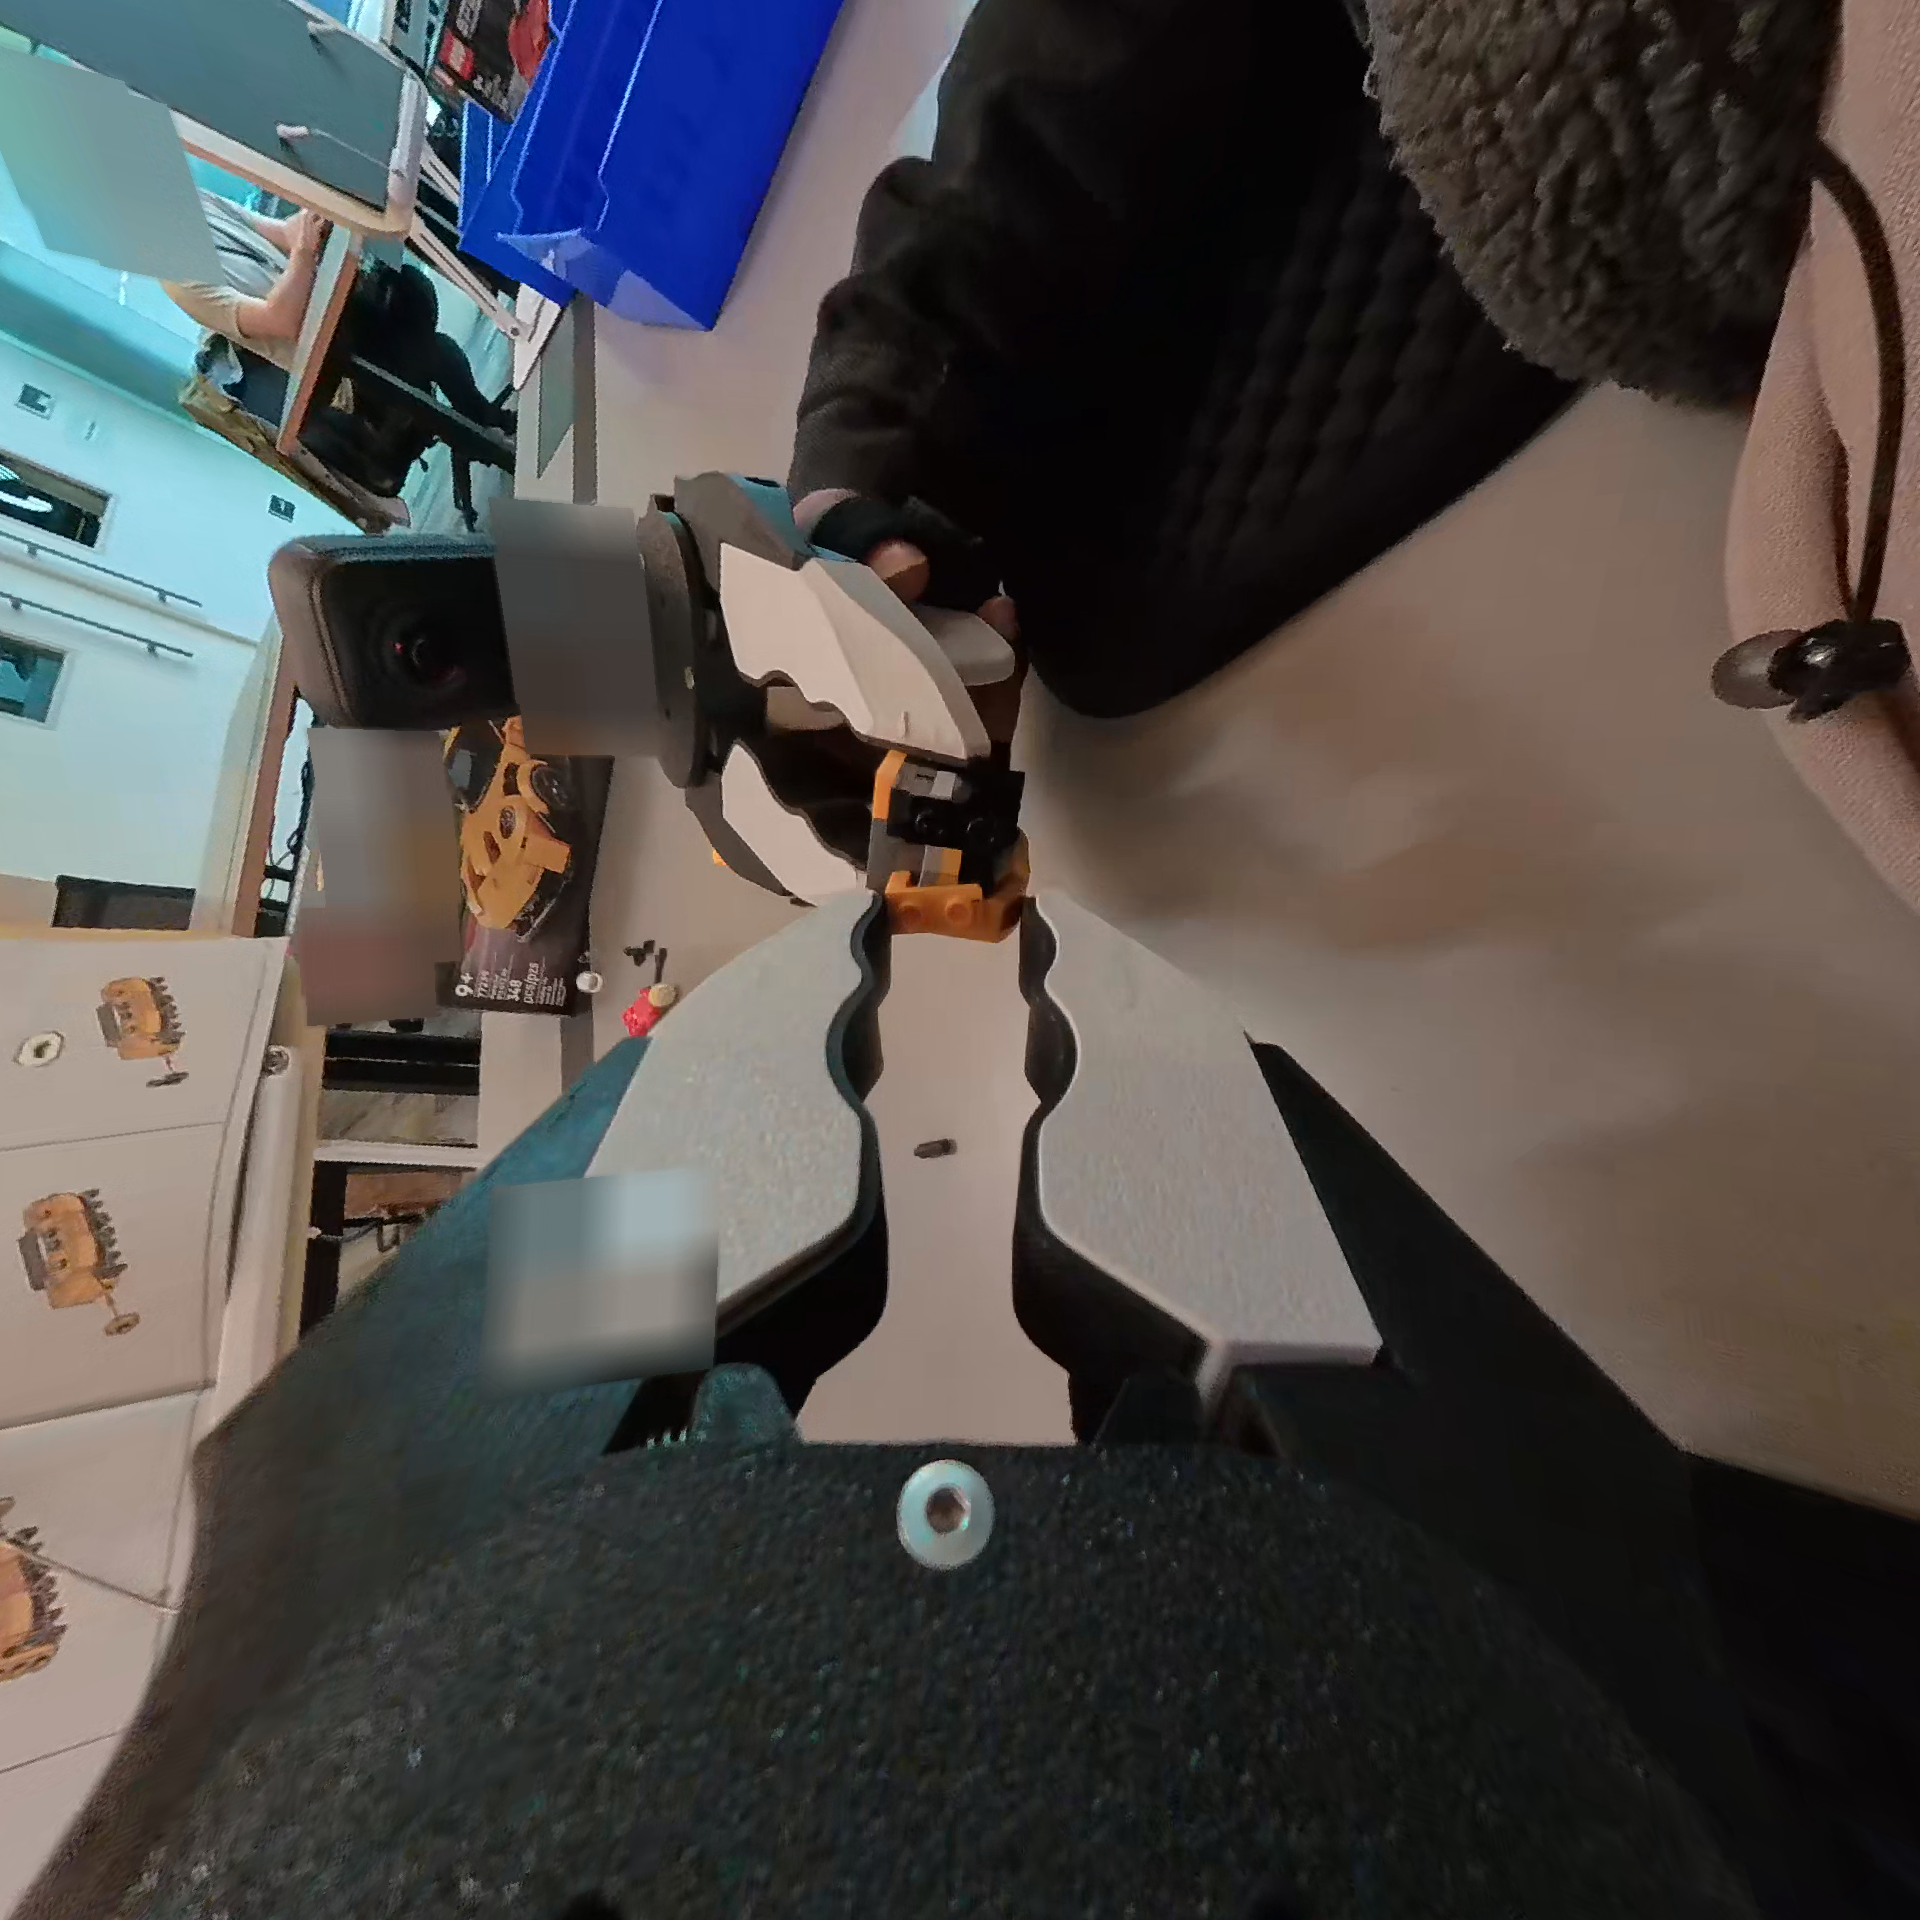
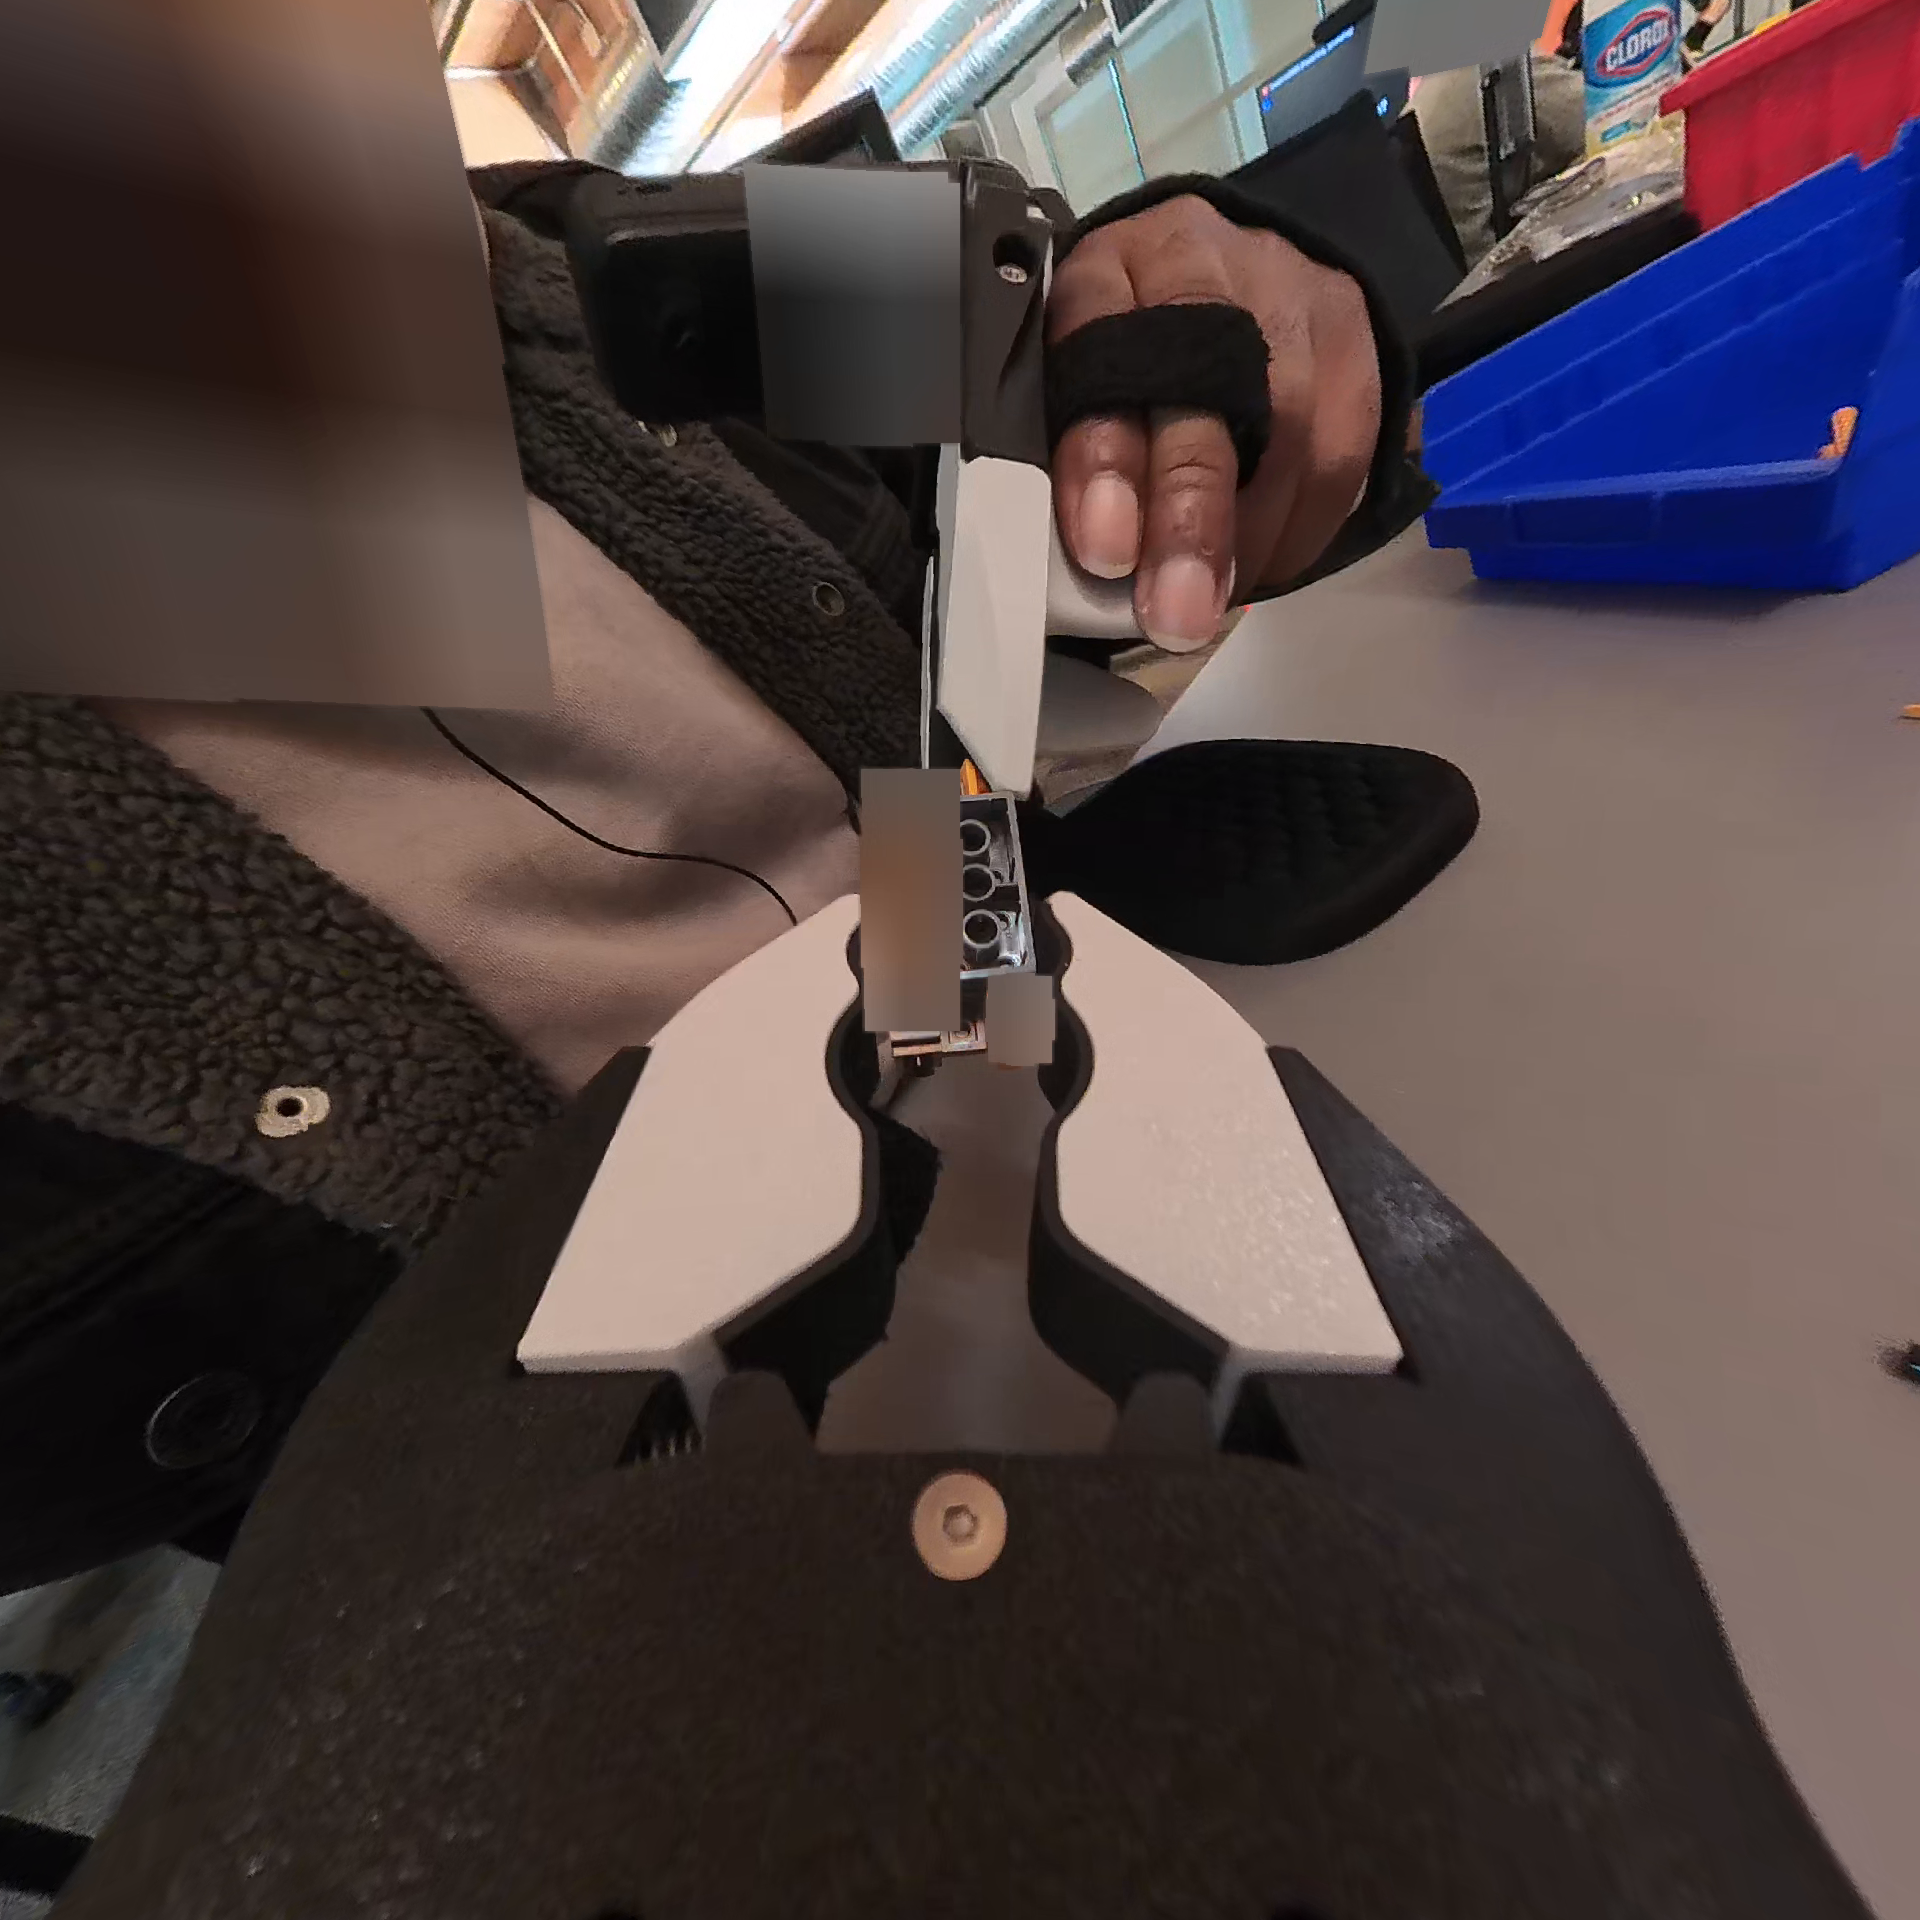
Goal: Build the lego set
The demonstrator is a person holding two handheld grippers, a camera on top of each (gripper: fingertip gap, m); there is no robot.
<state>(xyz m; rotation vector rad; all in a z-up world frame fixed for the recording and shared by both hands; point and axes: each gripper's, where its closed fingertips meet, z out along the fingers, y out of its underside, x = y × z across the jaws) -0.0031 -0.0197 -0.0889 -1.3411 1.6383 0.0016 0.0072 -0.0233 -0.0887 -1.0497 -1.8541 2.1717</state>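
Observation:
A small lego assembly of orange, black and grey bricks is held in the air between both grippers. My left gripper is shut on its orange end. My right gripper comes in from the upper left and grips the black and grey part. In the right wrist view my right gripper is shut on the assembly, whose grey underside with round tubes faces the camera. One of the left gripper's fingers reaches down onto it from above. Blur patches hide part of the assembly.
A blue bin and a red bin stand on the grey table. A lego box with a yellow car, instruction pages, a red piece and a dark piece lie near. The person's jacket is close. My two grippers' fingertips are within a few centimetres of each other.

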